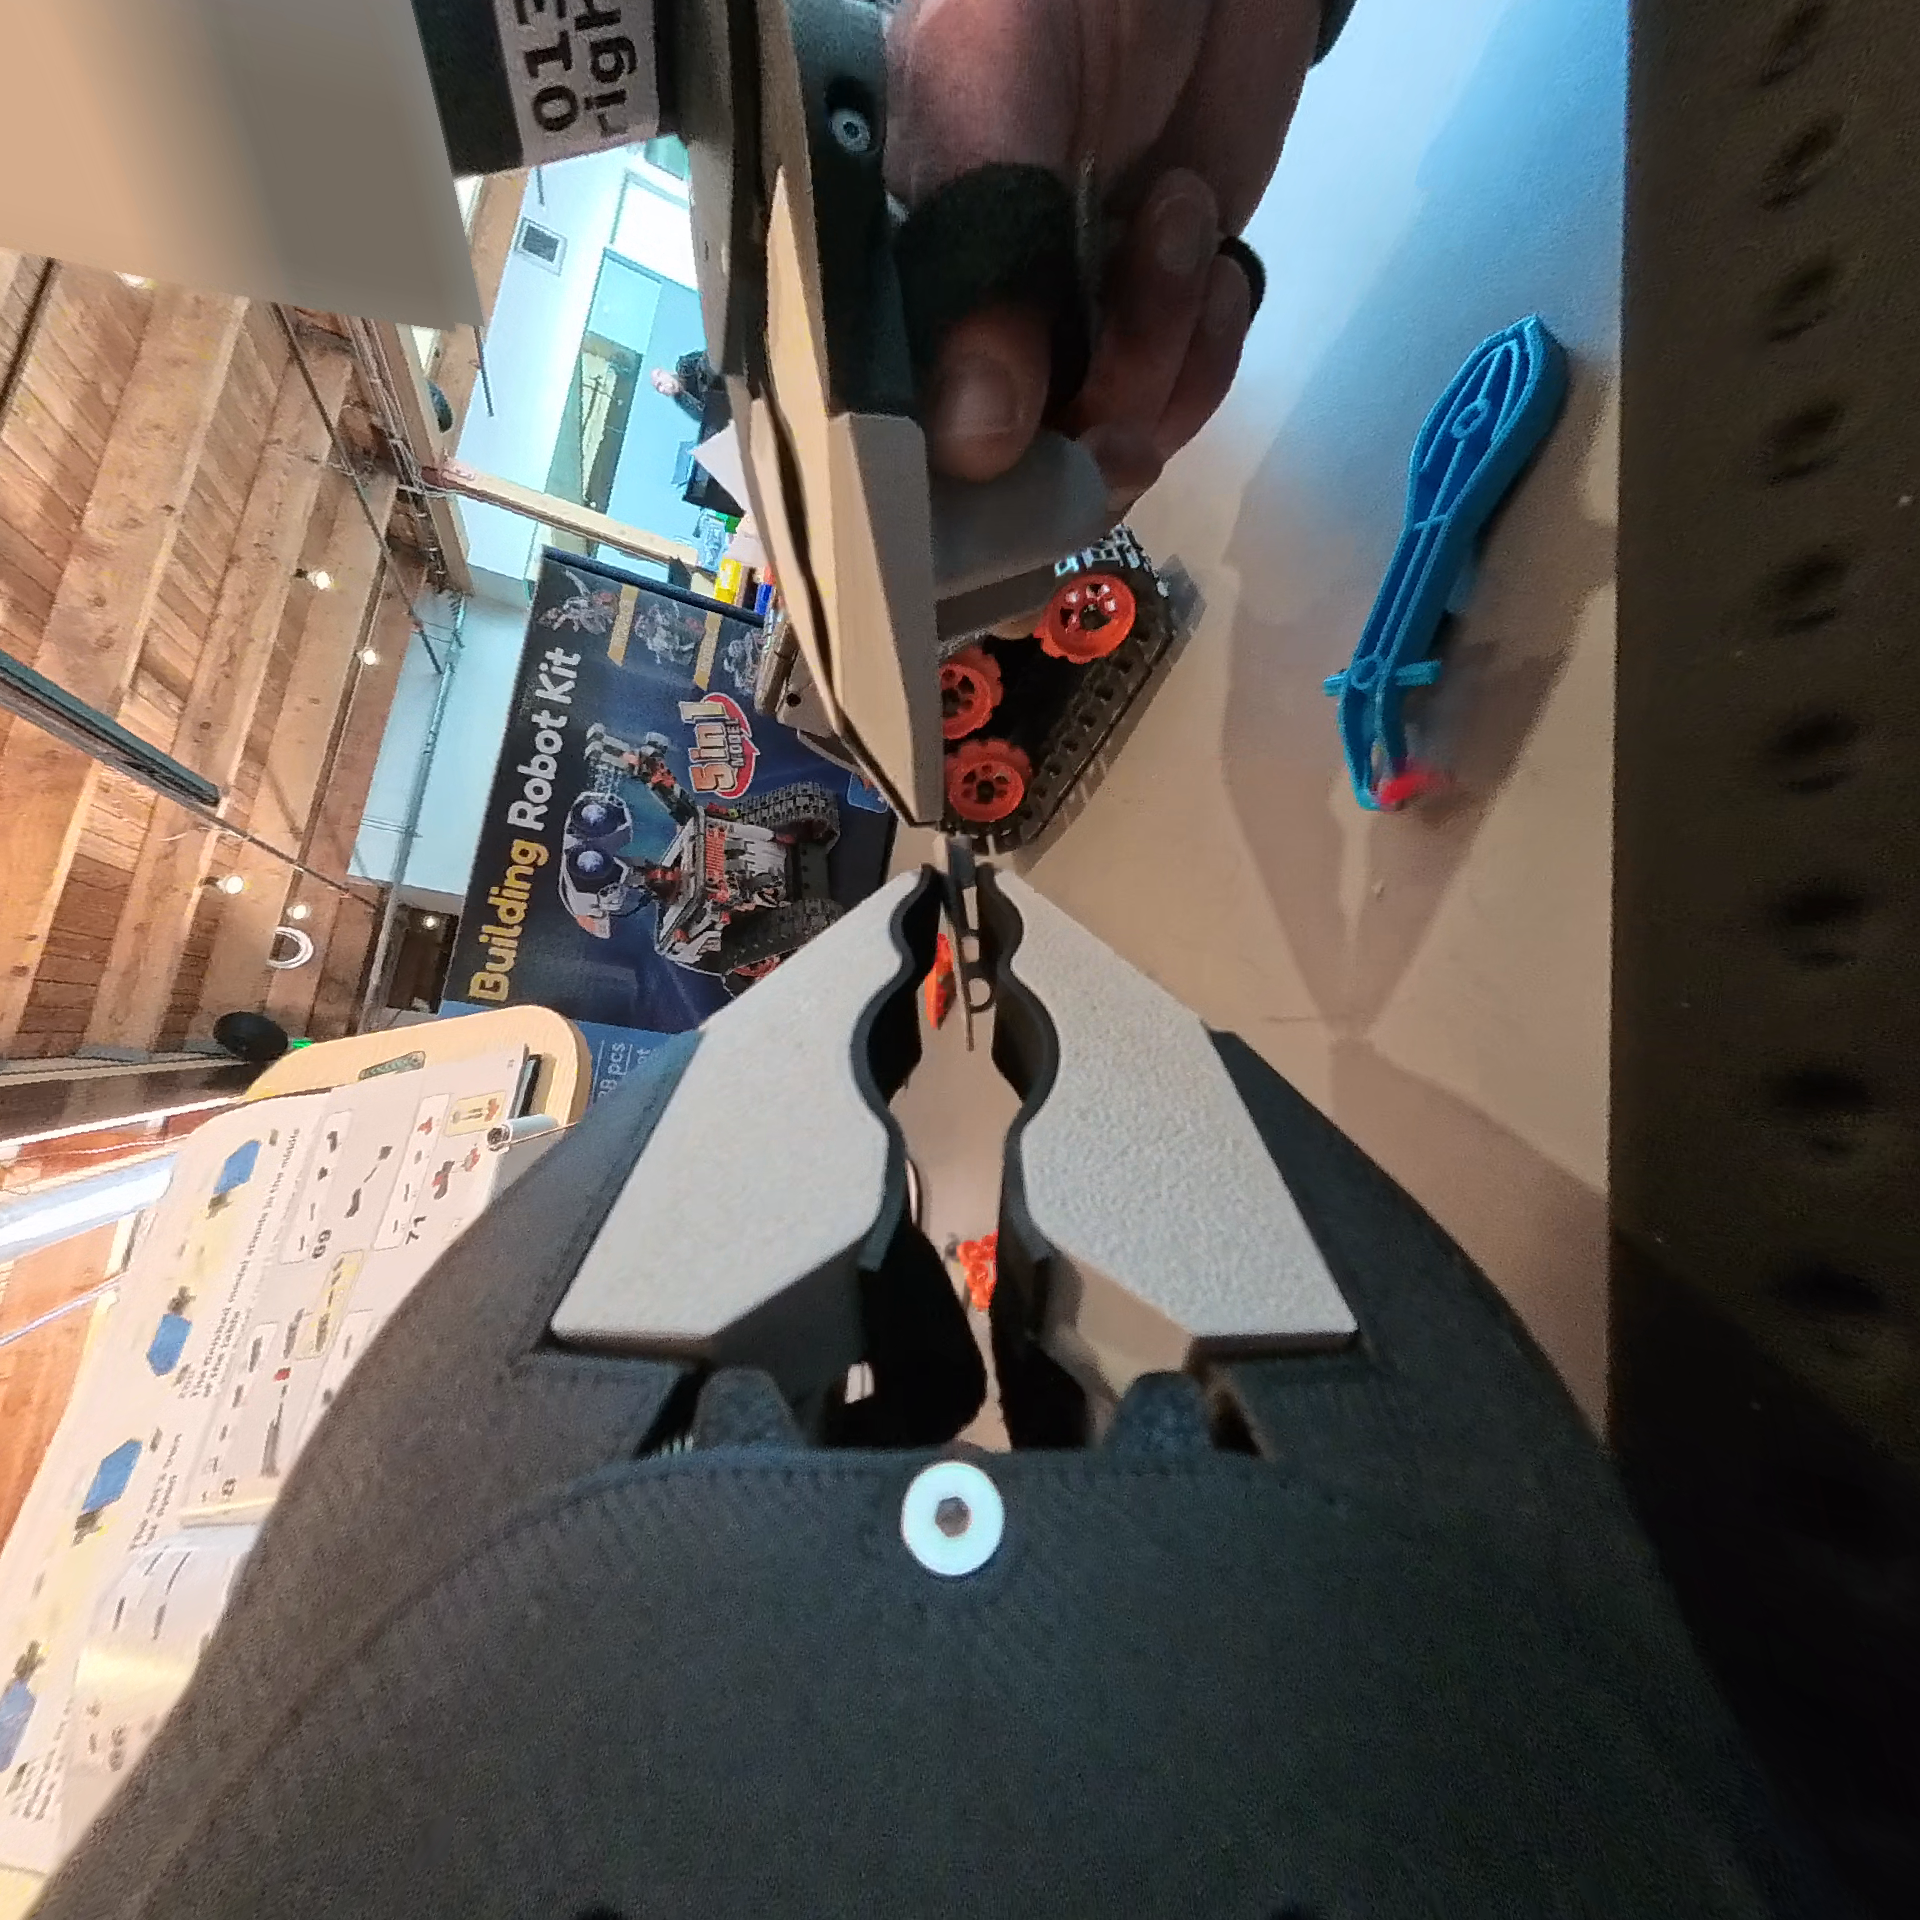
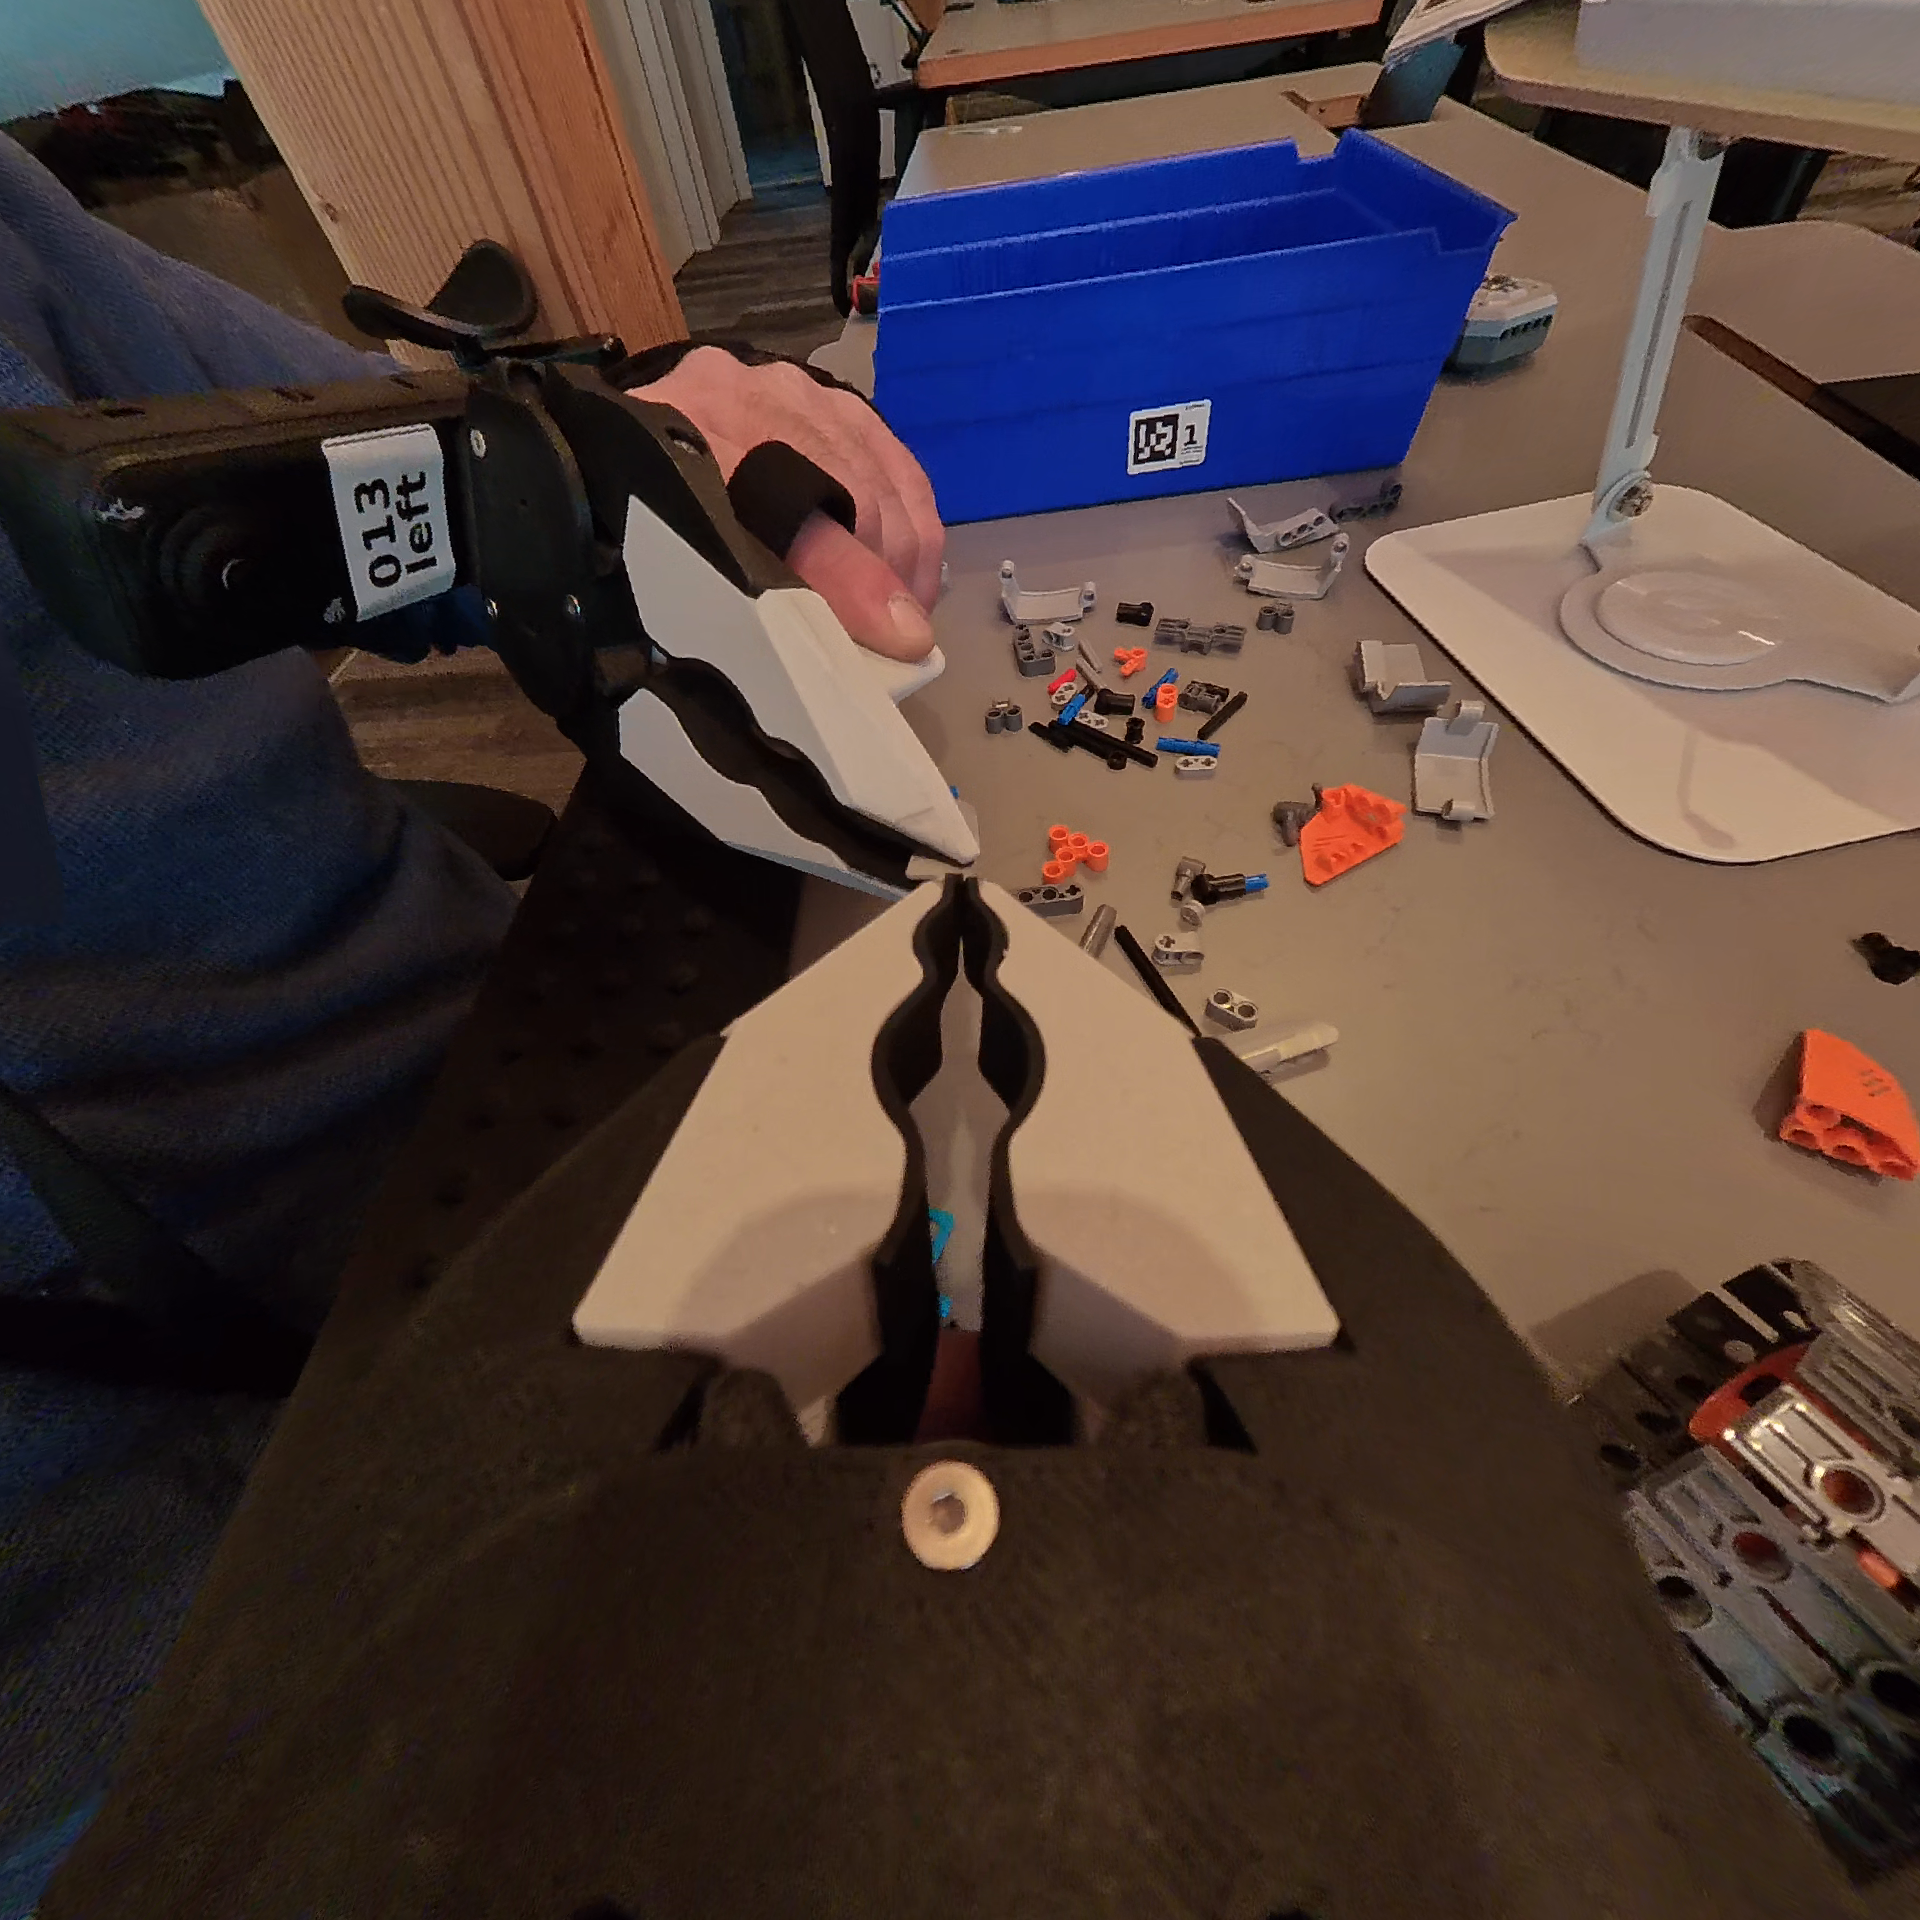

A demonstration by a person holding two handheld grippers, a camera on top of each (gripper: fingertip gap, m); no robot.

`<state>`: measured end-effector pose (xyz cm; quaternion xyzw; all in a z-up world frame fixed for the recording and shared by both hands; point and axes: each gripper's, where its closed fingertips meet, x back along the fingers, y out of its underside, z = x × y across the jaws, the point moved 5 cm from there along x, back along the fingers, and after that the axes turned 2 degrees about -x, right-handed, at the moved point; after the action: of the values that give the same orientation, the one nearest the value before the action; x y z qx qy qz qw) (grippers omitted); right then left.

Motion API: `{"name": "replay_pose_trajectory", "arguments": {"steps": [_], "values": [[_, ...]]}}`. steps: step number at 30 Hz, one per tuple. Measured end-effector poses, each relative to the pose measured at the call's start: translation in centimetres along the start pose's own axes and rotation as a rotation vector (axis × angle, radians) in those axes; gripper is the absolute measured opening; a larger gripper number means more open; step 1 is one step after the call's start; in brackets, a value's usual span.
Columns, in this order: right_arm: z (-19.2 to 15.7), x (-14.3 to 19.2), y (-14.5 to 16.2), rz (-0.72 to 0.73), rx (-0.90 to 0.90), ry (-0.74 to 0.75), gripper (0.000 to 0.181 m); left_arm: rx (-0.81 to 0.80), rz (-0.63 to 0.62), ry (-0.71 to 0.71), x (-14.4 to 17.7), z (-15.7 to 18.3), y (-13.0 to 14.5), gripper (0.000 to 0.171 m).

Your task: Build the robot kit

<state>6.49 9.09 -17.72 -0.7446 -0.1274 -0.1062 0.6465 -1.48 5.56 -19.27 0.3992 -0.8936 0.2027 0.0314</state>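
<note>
My left gripper [image 1: 958,885] is shut on a small thin grey part [image 1: 964,940] that stands between its pads and sticks out a little past the tips. My right gripper [image 2: 956,885] is shut, tip to tip with the left one. In the left wrist view the right gripper [image 1: 920,819] comes in from above, held by a hand [image 1: 1049,260], and its tips end just at the part's end. In the right wrist view the left gripper [image 2: 961,857] comes in from the left. I cannot tell whether the right tips pinch the part.
A tracked model with orange wheels [image 1: 1039,707] lies just behind the tips, also at lower right [image 2: 1787,1475]. Several loose small parts [image 2: 1122,696], orange pieces [image 2: 1345,831], a blue bin [image 2: 1164,332], a white stand base [image 2: 1662,665], a blue tool [image 1: 1439,551], a kit box [image 1: 623,810] and a booklet [image 1: 260,1299] surround them. Left and right tips are no more than a few centimetres apart.
</note>
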Motion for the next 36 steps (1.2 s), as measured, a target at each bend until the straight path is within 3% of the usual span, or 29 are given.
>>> {"name": "replay_pose_trajectory", "arguments": {"steps": [10,16,23,28,36], "values": [[-0.4,1.0,1.9,-0.145,0.020,-0.002,0.003,0.159,-0.044,0.152,0.1,0.5,2.1,0.005],[-1.9,-2.1,5.2,-0.403,0.076,-0.022,0.013,0.223,-0.103,0.260,1.0,1.9,3.9,0.005],[-3.2,-4.0,6.9,-0.521,0.049,0.011,0.012,0.245,-0.093,0.318,1.2,2.6,3.9,0.005],[-3.2,-4.8,7.2,-0.562,0.089,0.080,0.000,0.256,-0.093,0.392,1.3,3.6,3.8,0.005],[-2.2,-3.9,6.9,-0.503,0.085,0.071,0.000,0.317,-0.104,0.549,1.1,5.1,3.7,0.006]]}}
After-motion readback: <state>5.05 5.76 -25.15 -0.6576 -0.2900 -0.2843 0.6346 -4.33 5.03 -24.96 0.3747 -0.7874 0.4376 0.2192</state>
